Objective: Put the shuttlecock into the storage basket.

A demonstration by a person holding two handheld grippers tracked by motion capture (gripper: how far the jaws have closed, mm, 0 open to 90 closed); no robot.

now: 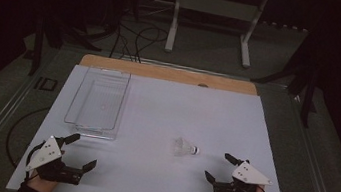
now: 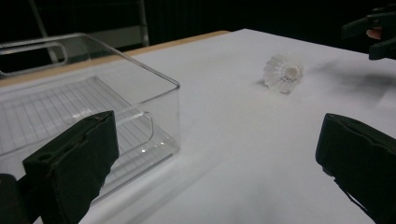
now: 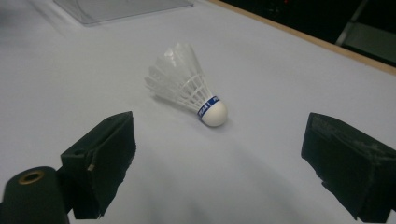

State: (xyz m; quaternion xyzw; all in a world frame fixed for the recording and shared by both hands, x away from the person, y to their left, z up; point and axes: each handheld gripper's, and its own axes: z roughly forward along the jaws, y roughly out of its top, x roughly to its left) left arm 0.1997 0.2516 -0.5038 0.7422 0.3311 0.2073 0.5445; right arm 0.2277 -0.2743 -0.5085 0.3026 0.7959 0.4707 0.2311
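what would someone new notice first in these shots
Probably the white shuttlecock, lying on its side alone on the white table, just ahead of the right gripper, whose jaws stand wide open. Next, the clear plastic bin on the table's left half, empty, just beyond the open left gripper. Around the table the room is dark.

Shuttlecock [image 1: 186,148] right of bin [image 1: 98,100]

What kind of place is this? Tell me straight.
Probably a lab or studio set up for recording: dark curtained surrounds, cables trailing over the floor, and a white-topped table holding just a clear bin and a shuttlecock.
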